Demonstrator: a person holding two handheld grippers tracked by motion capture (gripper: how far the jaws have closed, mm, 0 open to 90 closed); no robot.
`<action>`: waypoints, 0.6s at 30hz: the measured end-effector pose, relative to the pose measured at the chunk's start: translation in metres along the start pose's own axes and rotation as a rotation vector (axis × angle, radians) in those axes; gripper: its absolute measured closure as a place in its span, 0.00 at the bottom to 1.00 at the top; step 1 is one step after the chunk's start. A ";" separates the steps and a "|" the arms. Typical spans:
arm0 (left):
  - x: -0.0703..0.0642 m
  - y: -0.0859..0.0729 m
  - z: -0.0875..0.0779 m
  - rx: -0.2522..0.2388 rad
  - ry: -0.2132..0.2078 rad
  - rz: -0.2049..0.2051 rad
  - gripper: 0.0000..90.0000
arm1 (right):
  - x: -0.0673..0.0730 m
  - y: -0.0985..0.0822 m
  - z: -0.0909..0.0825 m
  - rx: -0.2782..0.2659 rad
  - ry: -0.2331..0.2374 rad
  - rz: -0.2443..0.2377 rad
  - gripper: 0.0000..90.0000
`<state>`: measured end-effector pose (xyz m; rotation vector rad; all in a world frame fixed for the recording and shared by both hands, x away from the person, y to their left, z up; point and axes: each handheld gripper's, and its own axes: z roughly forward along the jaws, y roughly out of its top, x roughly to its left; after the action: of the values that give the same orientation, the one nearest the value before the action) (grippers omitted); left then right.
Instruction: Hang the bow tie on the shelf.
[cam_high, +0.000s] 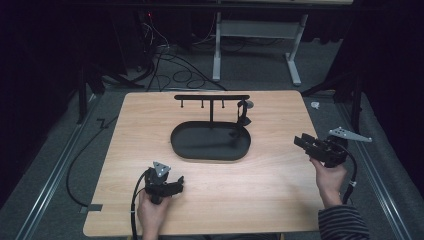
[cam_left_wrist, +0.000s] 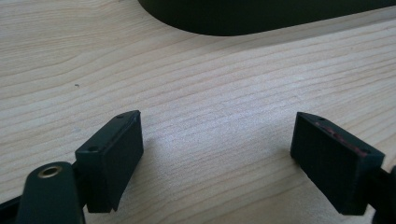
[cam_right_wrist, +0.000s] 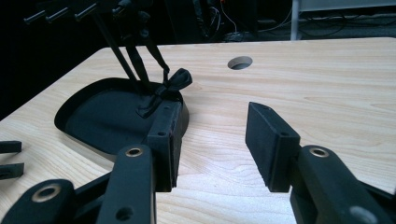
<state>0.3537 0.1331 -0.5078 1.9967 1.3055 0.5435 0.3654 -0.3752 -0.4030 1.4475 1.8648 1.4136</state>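
A black oval tray (cam_high: 200, 141) sits mid-table with a T-shaped stand (cam_high: 211, 97) rising from it. A black strap-like item (cam_high: 243, 115) hangs from the bar's right end, its lower end (cam_right_wrist: 175, 81) resting in the tray (cam_right_wrist: 102, 116). My left gripper (cam_high: 179, 182) is held low near the table's front left, open, with bare wood between its jaws (cam_left_wrist: 217, 135). My right gripper (cam_high: 301, 141) hovers to the right of the tray, open and empty (cam_right_wrist: 212, 126), aimed toward the tray's right end.
The wooden table (cam_high: 260, 185) has a round hole (cam_right_wrist: 240, 62) behind the tray. Cables and a white desk frame (cam_high: 218, 45) lie on the floor beyond. Free tabletop surrounds the tray on all sides.
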 end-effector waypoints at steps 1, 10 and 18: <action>0.000 0.000 0.000 0.000 0.000 0.000 0.19 | 0.000 -0.001 0.000 -0.001 0.002 0.001 0.64; 0.000 0.000 0.000 0.000 0.000 0.000 0.19 | 0.004 -0.009 0.001 0.010 0.014 0.007 0.64; 0.000 0.000 0.000 0.001 0.000 0.001 0.19 | 0.006 -0.018 0.003 0.020 0.022 0.012 0.64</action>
<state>0.3537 0.1332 -0.5078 1.9977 1.3051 0.5437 0.3568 -0.3675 -0.4185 1.4602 1.8917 1.4262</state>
